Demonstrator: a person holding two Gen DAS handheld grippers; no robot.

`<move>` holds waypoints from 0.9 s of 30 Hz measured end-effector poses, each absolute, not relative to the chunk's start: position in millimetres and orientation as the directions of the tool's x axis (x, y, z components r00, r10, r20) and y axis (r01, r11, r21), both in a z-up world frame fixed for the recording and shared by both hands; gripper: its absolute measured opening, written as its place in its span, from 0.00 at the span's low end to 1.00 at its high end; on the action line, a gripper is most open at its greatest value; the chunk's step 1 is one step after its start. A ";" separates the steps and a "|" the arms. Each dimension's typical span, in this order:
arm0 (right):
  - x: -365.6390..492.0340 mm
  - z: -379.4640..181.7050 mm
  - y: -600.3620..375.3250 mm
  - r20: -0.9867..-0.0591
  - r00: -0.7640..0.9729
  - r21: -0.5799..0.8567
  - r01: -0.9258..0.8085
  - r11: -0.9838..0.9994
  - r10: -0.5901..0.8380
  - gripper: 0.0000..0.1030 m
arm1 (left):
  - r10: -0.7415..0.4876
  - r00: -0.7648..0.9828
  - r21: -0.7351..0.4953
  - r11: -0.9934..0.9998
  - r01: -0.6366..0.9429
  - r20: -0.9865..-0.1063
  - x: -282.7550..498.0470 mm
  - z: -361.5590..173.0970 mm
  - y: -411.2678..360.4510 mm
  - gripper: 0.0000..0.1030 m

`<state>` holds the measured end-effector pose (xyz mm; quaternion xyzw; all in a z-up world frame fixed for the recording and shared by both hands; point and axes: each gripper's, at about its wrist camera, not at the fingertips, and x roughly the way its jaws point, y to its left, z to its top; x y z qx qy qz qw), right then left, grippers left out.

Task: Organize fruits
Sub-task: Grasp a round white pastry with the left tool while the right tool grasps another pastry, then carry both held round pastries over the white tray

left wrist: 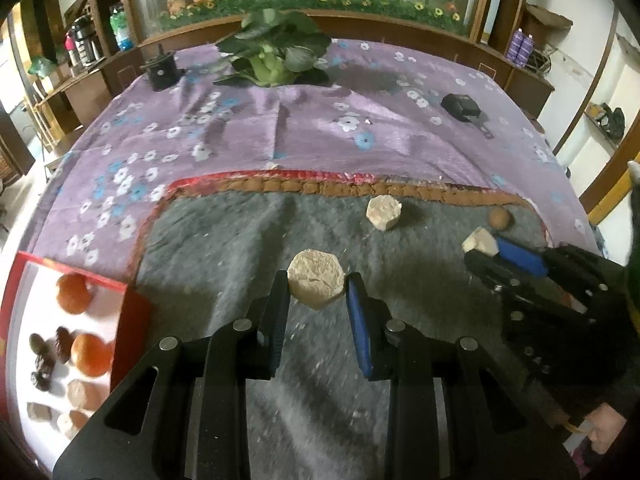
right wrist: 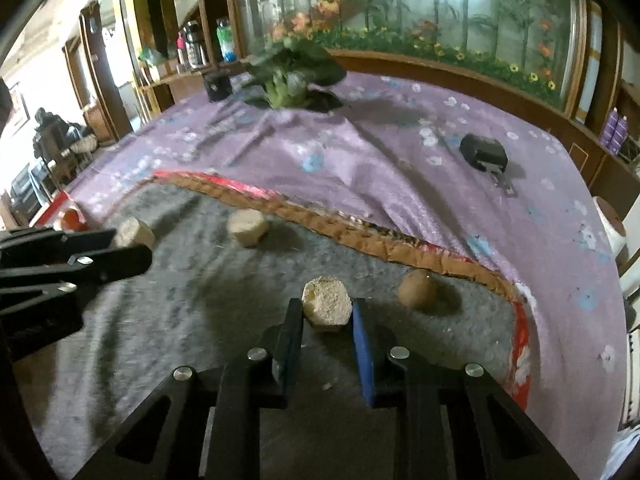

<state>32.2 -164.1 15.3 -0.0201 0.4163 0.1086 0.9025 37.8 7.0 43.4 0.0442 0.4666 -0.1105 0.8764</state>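
Note:
In the left wrist view my left gripper (left wrist: 318,282) is shut on a pale hexagonal chunk (left wrist: 316,286), held just above the grey mat (left wrist: 224,248). In the right wrist view my right gripper (right wrist: 327,305) is shut on a second pale chunk (right wrist: 326,308), its pads pressing both sides. Each view shows the other gripper too: the right gripper (left wrist: 486,249) with its chunk (left wrist: 479,241), and the left gripper (right wrist: 132,246) with its chunk (right wrist: 134,231). A third pale chunk (left wrist: 383,213) (right wrist: 247,227) and a small round brown fruit (left wrist: 500,218) (right wrist: 417,291) lie on the mat.
At the left a red tray (left wrist: 132,312) holds oranges (left wrist: 74,293), dark dried fruits (left wrist: 50,354) and pale pieces. On the purple floral cloth (left wrist: 320,136) behind stand a leafy plant (left wrist: 274,50), a black round object (left wrist: 162,70) and a black device (left wrist: 462,107).

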 end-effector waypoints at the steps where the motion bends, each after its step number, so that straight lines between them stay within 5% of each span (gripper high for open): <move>1: 27.6 19.7 -162.5 -0.748 0.639 0.050 -0.215 0.975 0.179 0.23 | -0.148 0.545 -0.022 0.973 0.230 -0.826 34.6 44.5 9.5 0.27; 27: -51.3 73.4 -9.6 -0.666 0.621 0.095 -0.480 0.872 0.414 0.23 | 0.026 0.657 0.017 1.000 -0.020 -0.753 -44.3 75.9 153.9 0.27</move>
